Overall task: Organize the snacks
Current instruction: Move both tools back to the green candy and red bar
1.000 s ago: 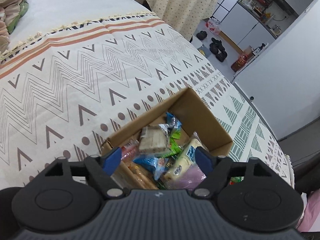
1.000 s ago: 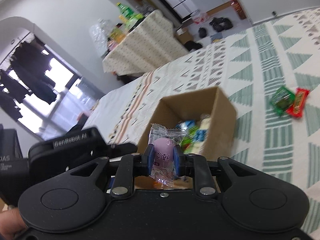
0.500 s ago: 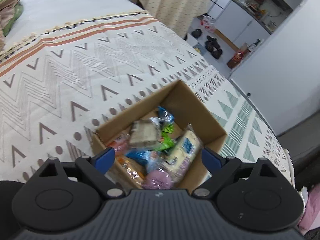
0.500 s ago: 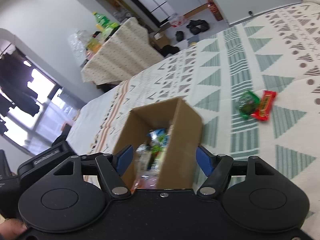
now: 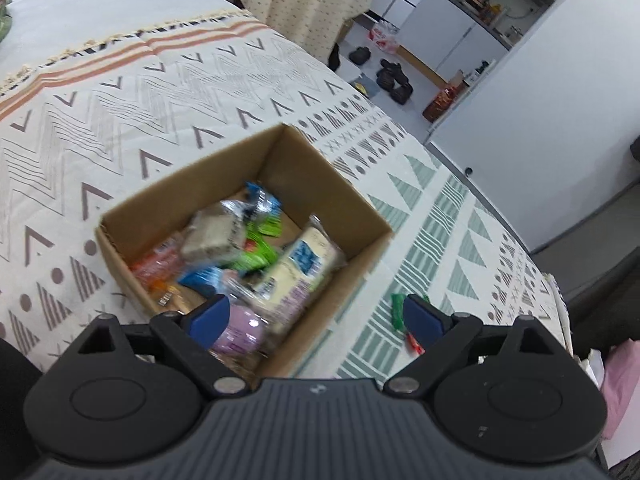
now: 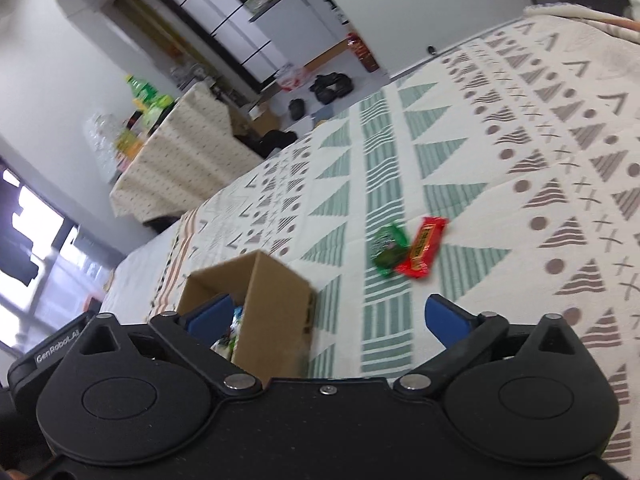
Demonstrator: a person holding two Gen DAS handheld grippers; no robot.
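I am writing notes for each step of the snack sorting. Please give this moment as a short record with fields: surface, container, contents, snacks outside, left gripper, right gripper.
surface: patterned blanket
container: open cardboard box standing on the blanket
contents: many wrapped snacks, among them a purple packet near the front
snacks outside: green packet and red packet, side by side on the blanket
left gripper: open, nothing held
right gripper: jaws opening, nothing between them

Snacks [image 5: 248, 256] in box [image 5: 132, 208] on bedspread [image 5: 120, 92]
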